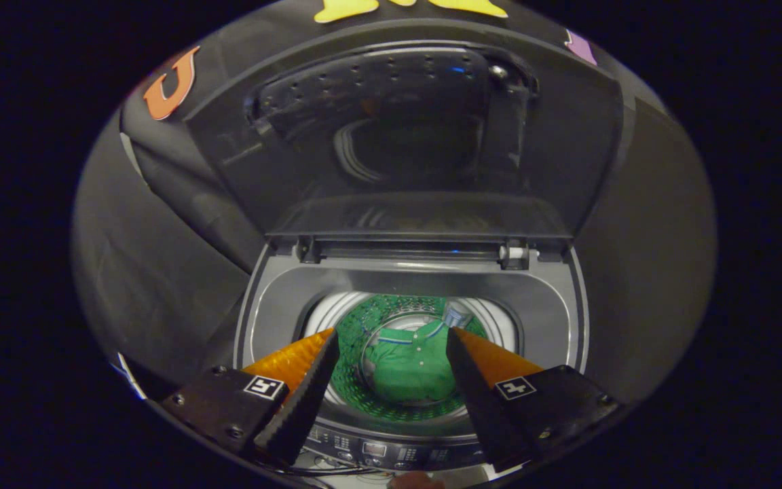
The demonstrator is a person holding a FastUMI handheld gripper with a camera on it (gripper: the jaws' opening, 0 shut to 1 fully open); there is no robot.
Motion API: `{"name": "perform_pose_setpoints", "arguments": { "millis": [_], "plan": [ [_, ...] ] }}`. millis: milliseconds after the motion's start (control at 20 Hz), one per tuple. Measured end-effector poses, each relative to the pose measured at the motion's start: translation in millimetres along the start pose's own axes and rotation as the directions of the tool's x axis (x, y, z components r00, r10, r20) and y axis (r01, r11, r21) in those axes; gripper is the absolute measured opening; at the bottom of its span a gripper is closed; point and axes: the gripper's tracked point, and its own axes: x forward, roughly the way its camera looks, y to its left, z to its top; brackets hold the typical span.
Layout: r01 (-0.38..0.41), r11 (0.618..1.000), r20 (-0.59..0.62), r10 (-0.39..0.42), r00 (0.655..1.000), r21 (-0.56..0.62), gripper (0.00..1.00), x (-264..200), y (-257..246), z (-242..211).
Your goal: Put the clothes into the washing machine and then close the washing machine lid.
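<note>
Top-loading washing machine (547, 312), lid (404, 136) raised upright against hinge at rear. Green polo shirt (408, 367) lying at bottom of drum (357, 326), collar with blue-white trim turned up; small pale item near shirt, too small to identify. Tongs (391, 370) poised above drum mouth, spread wide, gripping nothing; shirt seen between fingers, well below. Control panel (377, 449) just beneath tongs. Loading apparently done, judging by shirt in drum; lid closing yet to come.
</note>
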Motion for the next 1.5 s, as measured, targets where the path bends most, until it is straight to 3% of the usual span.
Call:
{"name": "perform_pose_setpoints", "arguments": {
  "millis": [300, 450, 1050, 1250, 1500],
  "plan": [
    [-0.027, 0.997, 0.104, 0.035, 0.994, -0.071, 0.98, -49, 13, 25],
    [-0.002, 0.993, 0.185, 0.024, 0.982, -0.121, 0.98, -78, 13, 48],
    [-0.059, 0.989, 0.45, 0.116, 0.885, -0.139, 0.98, -209, 57, 180],
    [-0.029, 0.992, 0.492, 0.086, 0.867, -0.121, 0.98, -206, 49, 222],
    [0.005, 0.995, 0.47, 0.044, 0.882, -0.103, 0.98, -163, 41, 255]
  ]
}}
